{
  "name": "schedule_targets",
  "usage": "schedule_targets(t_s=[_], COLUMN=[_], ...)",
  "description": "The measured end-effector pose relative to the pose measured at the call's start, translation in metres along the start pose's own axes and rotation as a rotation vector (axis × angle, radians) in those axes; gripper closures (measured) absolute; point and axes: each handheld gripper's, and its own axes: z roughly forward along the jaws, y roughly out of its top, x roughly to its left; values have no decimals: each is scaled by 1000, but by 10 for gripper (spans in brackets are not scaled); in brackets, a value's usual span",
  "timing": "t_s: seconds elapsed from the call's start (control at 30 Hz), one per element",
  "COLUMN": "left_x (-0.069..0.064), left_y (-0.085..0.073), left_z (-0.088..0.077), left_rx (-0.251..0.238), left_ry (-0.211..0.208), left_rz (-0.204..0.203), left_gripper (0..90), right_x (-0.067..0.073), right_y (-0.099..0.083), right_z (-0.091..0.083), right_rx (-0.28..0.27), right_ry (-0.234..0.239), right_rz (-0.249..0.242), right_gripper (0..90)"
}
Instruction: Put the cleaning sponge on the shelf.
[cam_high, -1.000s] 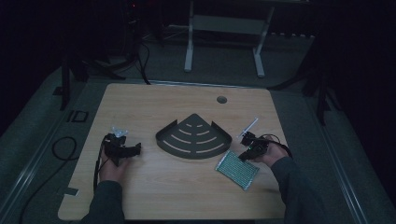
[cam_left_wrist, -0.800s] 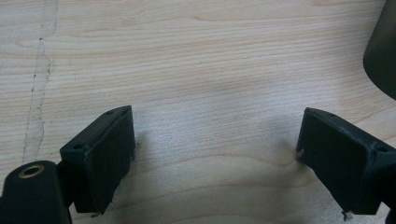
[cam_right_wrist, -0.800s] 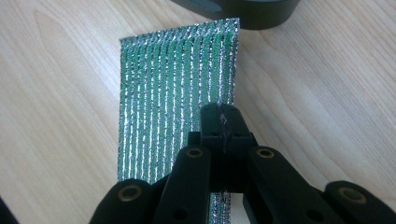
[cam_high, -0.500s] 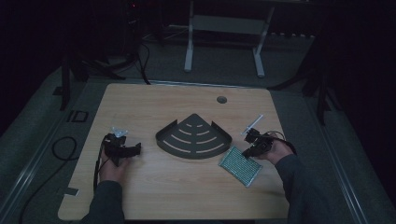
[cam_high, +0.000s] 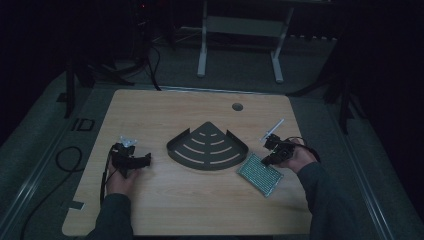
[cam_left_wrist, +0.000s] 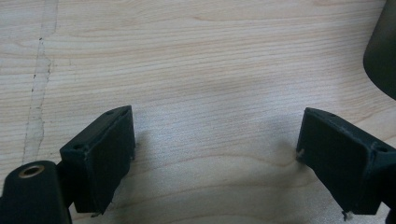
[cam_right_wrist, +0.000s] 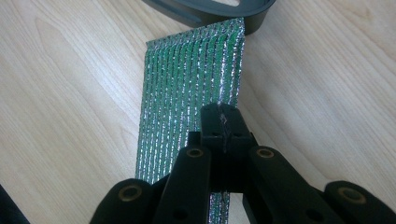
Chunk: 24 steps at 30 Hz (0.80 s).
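Overhead, the scene by parts:

Bench: a light wooden bench (cam_high: 200, 210) with rounded corners and a small round hole (cam_high: 237, 106) near its far edge.

Tray: a dark fan-shaped tray (cam_high: 207, 146) with curved slots lies near the middle of the bench; a corner of it shows at the right edge of the left gripper view (cam_left_wrist: 382, 56).

Mat: a green and silver ribbed mat (cam_high: 259, 174) lies flat on the bench just right of the tray, and in the right gripper view (cam_right_wrist: 187, 93) its far corner lies at the tray's rim (cam_right_wrist: 210, 10).

White stick: a thin pale stick (cam_high: 272, 129) lies on the bench beyond the right hand; what it is cannot be told.

Left claw: the left claw (cam_left_wrist: 215, 158) is low over bare wood to the left of the tray, its jaws wide apart with nothing between them; in the high view (cam_high: 142, 161) it points toward the tray.

Right claw: the right claw (cam_right_wrist: 224, 122) has its jaws pressed together, pinching the near right edge of the mat; in the high view (cam_high: 267, 159) it sits at the mat's far edge.

Hands: the left hand (cam_high: 120, 180) and the right hand (cam_high: 300, 157) each grip their tool, sleeves entering from the bottom.
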Motion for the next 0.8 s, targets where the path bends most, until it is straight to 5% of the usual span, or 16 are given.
schedule_targets(t_s=[0.8], left_x=[0], left_y=[0], left_z=[0], left_rx=[-1], left_ry=[1], left_rz=[-1], left_gripper=[119], right_x=[-7], right_y=[10], right_z=[-25], right_rx=[-66], right_ry=[11], right_rz=[-2], right_gripper=[898])
